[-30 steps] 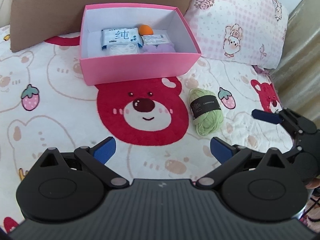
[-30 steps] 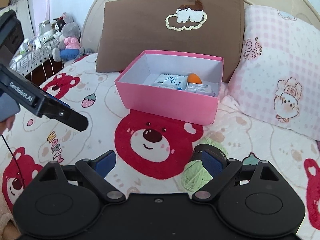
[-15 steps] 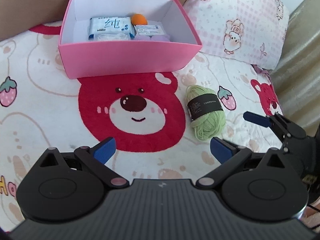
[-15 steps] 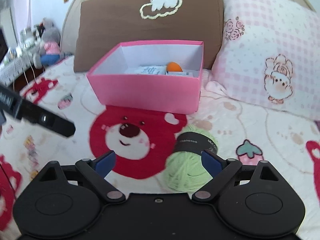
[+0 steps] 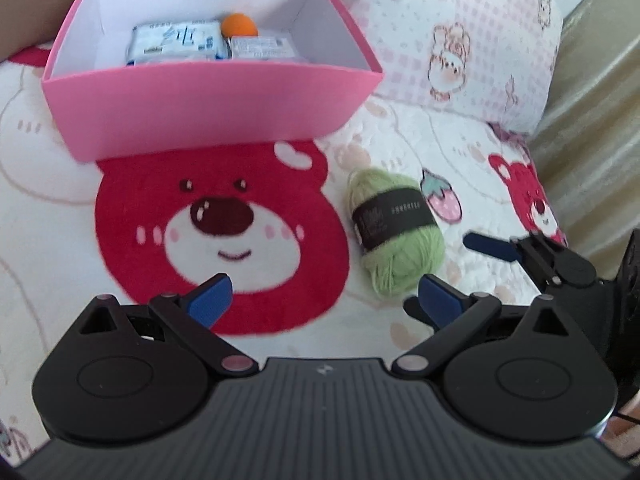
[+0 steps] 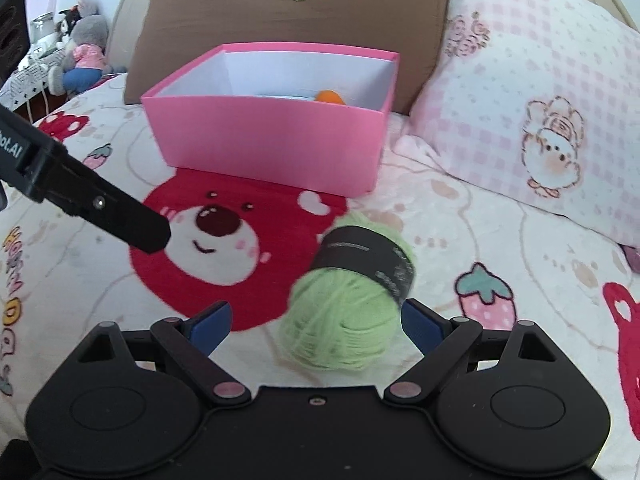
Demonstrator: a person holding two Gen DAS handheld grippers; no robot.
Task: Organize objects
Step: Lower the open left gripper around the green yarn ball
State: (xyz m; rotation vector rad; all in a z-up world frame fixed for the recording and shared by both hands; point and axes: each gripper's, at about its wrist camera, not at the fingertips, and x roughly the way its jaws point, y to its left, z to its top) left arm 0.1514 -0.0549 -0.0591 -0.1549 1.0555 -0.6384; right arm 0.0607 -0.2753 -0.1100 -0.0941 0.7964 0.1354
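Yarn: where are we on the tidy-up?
Done: packets and an orange ball lie in the pink box. In hand: nothing; the right gripper is open around the green yarn on the blanket, not clamped. The left gripper is open, empty. Left: grip the yarn, box it.

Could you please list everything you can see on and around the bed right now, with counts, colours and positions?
Ball of green yarn with a dark paper band: one, lying on the blanket, between the open right gripper's fingers, not clamped.
Pink cardboard box, white inside: one, open, on the blanket behind the red bear print.
Pale blue-white packets: at least two, inside the box.
Small orange ball: one, at the back of the box.
Brown cushion with a cloud motif: one, behind the box.
Pink checked pillow: one, right of the box.
White blanket with red bear prints: one, underneath everything.
Plush toys: a few, far left, off the bed.
Left gripper: open, empty.
Right gripper: open.
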